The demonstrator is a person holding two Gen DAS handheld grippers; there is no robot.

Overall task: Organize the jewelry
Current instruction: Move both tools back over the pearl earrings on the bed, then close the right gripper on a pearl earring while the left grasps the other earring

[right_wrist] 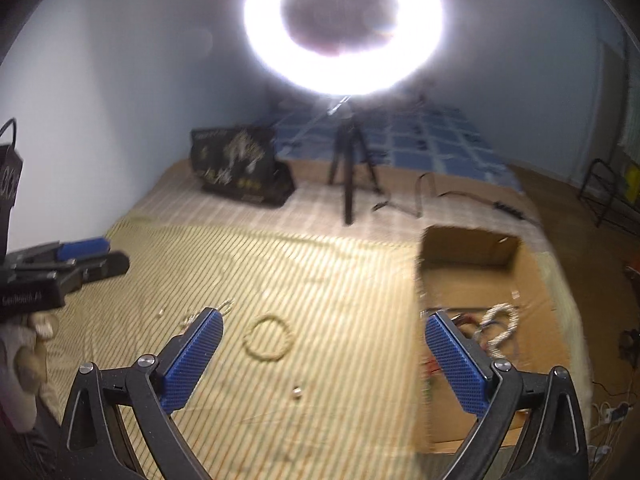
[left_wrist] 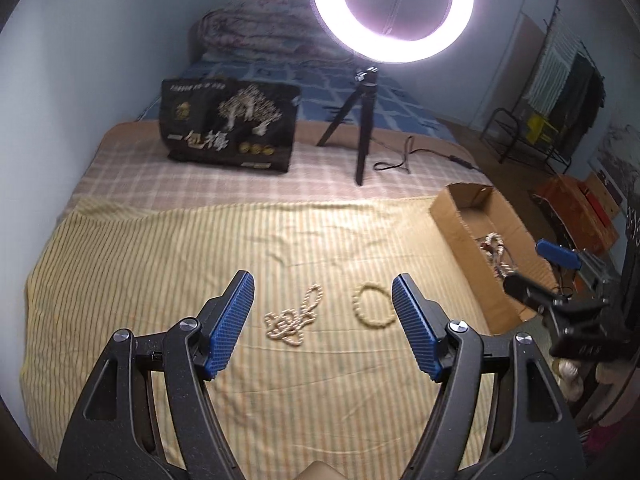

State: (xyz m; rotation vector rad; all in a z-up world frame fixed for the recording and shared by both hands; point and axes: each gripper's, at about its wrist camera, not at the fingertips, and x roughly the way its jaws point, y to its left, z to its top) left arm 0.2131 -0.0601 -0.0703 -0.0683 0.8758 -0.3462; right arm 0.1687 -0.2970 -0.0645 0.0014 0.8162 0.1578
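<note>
A tangled pearl necklace (left_wrist: 294, 318) and a round bead bracelet (left_wrist: 373, 304) lie on the yellow striped cloth (left_wrist: 160, 264). My left gripper (left_wrist: 323, 304) is open and empty, just above and short of both. A cardboard box (left_wrist: 486, 240) at the right holds several jewelry pieces (left_wrist: 496, 250). In the right wrist view my right gripper (right_wrist: 324, 344) is open and empty, straddling the box's left wall; the bracelet (right_wrist: 269, 338) lies between its fingers, the box jewelry (right_wrist: 498, 326) behind its right finger. A small bead (right_wrist: 296, 392) lies on the cloth. The necklace (right_wrist: 200, 316) is partly hidden.
A ring light (left_wrist: 390, 8) on a black tripod (left_wrist: 352, 120) stands behind the cloth, with its cable (left_wrist: 404, 156) trailing right. A black printed bag (left_wrist: 232, 126) stands at the back left. The bed's right edge runs just past the box.
</note>
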